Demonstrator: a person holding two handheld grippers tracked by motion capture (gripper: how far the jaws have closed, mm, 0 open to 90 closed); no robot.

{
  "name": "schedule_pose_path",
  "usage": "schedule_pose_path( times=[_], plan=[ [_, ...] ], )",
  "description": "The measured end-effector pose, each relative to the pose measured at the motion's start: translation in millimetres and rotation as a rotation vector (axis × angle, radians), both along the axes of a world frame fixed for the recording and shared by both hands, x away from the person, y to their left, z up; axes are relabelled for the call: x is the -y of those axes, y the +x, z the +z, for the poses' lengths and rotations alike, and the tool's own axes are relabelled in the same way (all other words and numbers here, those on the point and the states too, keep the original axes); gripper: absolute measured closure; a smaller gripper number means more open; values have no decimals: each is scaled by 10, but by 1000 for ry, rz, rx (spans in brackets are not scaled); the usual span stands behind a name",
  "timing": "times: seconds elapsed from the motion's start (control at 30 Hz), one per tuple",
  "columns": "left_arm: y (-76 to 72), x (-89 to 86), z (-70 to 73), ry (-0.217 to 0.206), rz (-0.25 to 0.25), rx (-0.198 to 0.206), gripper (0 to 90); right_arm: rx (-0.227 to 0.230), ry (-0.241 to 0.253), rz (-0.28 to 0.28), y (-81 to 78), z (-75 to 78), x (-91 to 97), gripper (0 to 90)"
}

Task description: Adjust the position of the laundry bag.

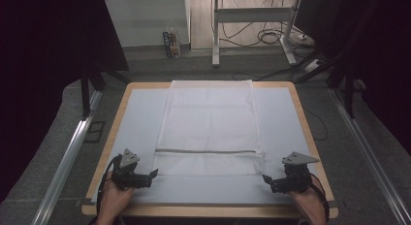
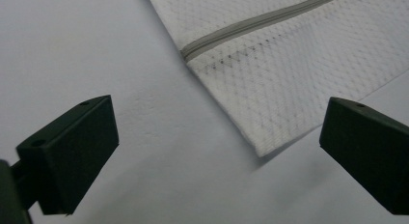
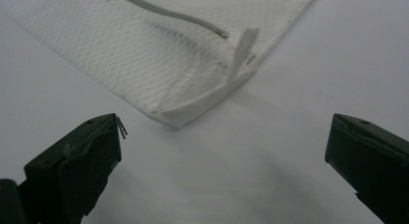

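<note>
A white mesh laundry bag lies flat on the table, its grey zipper running across near the front edge. My left gripper is open just off the bag's near left corner, jaws wide apart. My right gripper is open too, a little off the near right corner, where the hem is folded up and the zipper end shows. Neither gripper touches the bag.
A pale sheet covers the wooden table. Metal rails run along both sides. Beyond the table stand a desk frame, floor cables and a small carton.
</note>
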State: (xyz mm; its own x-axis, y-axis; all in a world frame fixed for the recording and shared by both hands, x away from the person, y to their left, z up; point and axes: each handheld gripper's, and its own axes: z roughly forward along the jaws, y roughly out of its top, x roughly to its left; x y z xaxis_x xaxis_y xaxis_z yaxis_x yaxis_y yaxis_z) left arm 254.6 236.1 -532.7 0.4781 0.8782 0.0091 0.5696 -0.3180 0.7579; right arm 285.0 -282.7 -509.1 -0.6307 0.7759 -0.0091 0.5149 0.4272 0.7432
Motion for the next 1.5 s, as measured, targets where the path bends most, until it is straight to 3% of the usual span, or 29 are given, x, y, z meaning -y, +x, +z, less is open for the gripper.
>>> schedule_pose_path(
  times=[0.2, 0.33, 0.43, 0.73, 0.93, 1.0, 1.1, 1.17, 1.37, 1.5],
  plan=[
    [1, -19, -17, -30, -22, 8, 19, 0, 48, -18, 29, 4, 33, 0],
    [19, -2, -25, -54, -34, -44, 18, -8, 35, -4, 40, -3, 11, 0],
    [22, 22, -33, -42, -43, -60, 16, -14, 32, 4, 44, -5, 7, 0],
    [19, 17, -2, -47, -31, -64, 39, -44, 2, 13, 56, -30, -65, 0],
    [34, 12, 3, -75, -35, -81, 49, -50, 54, 5, 65, -30, -91, 0],
    [42, 14, -1, -65, -35, -85, 58, -61, 67, -2, 70, -17, -92, 0],
    [44, 24, -4, -64, -36, -91, 81, -71, 44, -10, 80, -9, -101, 2],
    [42, 27, 0, -69, -42, -88, 127, -70, 30, -15, 78, -3, -106, 20],
    [74, 79, -1, -48, -61, -89, 154, -63, 12, 3, 79, 45, -120, 250],
    [106, 73, 10, -53, -60, -71, 195, -45, 4, 18, 93, 43, -161, 273]
  ],
)
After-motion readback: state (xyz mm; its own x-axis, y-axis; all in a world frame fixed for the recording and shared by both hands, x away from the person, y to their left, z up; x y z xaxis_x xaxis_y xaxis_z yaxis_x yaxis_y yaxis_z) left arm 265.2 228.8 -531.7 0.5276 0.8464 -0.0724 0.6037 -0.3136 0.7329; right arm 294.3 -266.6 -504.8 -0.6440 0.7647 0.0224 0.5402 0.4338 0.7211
